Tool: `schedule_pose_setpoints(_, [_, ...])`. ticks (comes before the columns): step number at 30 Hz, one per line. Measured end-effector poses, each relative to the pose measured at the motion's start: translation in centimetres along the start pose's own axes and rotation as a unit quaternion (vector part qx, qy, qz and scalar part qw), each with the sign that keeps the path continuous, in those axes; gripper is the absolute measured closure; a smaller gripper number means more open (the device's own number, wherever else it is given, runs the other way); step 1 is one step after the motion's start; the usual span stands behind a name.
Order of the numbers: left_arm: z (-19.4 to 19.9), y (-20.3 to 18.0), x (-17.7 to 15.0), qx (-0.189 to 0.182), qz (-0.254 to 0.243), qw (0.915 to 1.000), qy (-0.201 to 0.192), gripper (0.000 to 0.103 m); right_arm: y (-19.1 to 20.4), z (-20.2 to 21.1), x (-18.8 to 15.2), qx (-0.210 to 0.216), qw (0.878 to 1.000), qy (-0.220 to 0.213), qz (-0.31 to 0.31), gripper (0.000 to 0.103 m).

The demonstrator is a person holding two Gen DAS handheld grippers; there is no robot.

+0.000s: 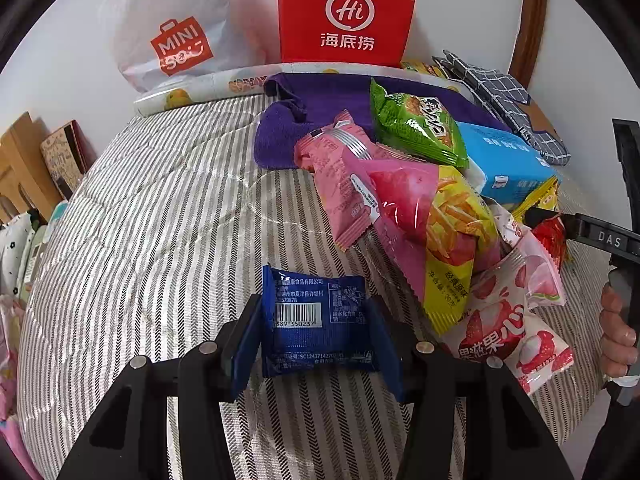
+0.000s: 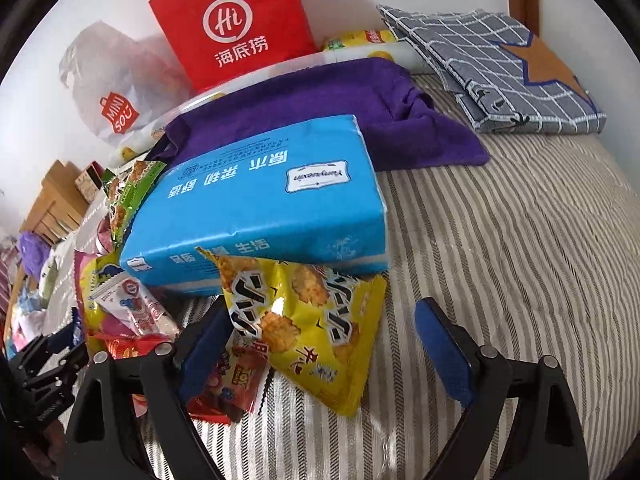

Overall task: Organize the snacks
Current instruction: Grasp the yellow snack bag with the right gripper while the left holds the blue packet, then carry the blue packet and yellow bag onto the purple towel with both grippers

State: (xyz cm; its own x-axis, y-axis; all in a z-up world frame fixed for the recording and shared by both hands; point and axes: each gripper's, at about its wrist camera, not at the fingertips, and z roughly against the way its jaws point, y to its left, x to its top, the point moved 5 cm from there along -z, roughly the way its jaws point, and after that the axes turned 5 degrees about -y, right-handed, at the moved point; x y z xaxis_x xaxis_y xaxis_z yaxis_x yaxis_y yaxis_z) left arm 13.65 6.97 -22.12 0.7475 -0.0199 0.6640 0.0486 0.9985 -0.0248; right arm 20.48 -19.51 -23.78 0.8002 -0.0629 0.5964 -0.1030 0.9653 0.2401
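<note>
My left tongs (image 1: pixel 316 334) are clamped on a small blue snack packet (image 1: pixel 318 324), barcode side facing up, both blue pads pressed against its edges. The packet sits just over the striped bed cover (image 1: pixel 160 240), apart from the main heap; whether it rests on the cover or hangs slightly above it I cannot quite tell from this angle.

My right tongs (image 2: pixel 324 354) stand apart, not gripping. A yellow rice-cracker bag (image 2: pixel 316 332) lies between the jaws: the left pad is at or under its edge, the right pad is clear of it over bare cover. No earlier view to compare.

Heap, seen from the left wrist: pink wafer packet (image 1: pixel 340 176), green chip bag (image 1: pixel 416 128), yellow fries bag (image 1: pixel 456 240), lychee jelly bag (image 1: pixel 512 328), all overlapping. A blue tissue pack (image 2: pixel 264 208) lies tilted on the heap, its near edge over the top of the yellow rice-cracker bag. A red wrapper (image 2: pixel 228 384) sits beneath the left jaw of the right tongs.

Behind: purple towel (image 2: pixel 320 96), grey checked cloth (image 2: pixel 500 68), red paper bag (image 1: pixel 348 16) upright against the wall, white plastic bag (image 1: pixel 176 28) beside it.

My right hand (image 1: pixel 618 332) shows at the edge of the left wrist view, on the handle.
</note>
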Motion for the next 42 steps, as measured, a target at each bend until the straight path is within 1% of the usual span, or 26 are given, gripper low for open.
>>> schedule_pose_setpoints(1, [0.1, 0.0, 0.0, 0.001, 0.0, 1.0, 0.001, 0.053, 0.2, 0.0, 0.0, 0.01, 1.0, 0.003, 0.001, 0.034])
schedule_pose_setpoints(3, [0.3, 0.2, 0.0, 0.003, 0.0, 1.0, 0.0, 0.053, 0.2, 0.3, 0.1, 0.009, 1.0, 0.0, 0.005, 0.039])
schedule_pose_setpoints(6, [0.7, 0.4, -0.1, 0.001, 0.005, 1.0, 0.001, 0.053, -0.2, 0.8, 0.0, 0.003, 1.0, -0.006, 0.007, 0.042])
schedule_pose_setpoints(14, [2.5, 0.5, 0.1, 0.004, 0.009, 0.9999, -0.009, 0.053, -2.2, 3.9, -0.4, -0.014, 0.999, -0.03, -0.007, 0.043])
schedule_pose_setpoints(20, [4.3, -0.2, 1.0, 0.004, 0.004, 0.9997, -0.024, 0.053, -2.9, 5.8, -1.1, -0.023, 0.999, -0.041, -0.006, 0.044])
schedule_pose_setpoints(25, [5.2, -1.2, 2.1, -0.01, 0.004, 0.9995, -0.03, 0.053, -2.9, 7.2, -1.2, -0.021, 0.999, -0.048, -0.006, 0.045])
schedule_pose_setpoints(32, [6.2, -2.7, 4.3, -0.025, -0.007, 0.9988, -0.041, 0.053, -2.2, 8.8, -0.4, -0.016, 0.998, -0.067, 0.001, 0.045])
schedule_pose_setpoints(35, [6.5, -3.5, 5.4, -0.041, -0.01, 0.9982, -0.044, 0.053, -1.7, 9.5, 0.2, -0.016, 0.997, -0.072, 0.007, 0.045])
schedule_pose_setpoints(42, [6.6, -5.3, 8.3, -0.063, -0.018, 0.9966, -0.049, 0.053, -0.1, 10.9, 2.7, -0.01, 0.996, -0.091, 0.024, 0.045])
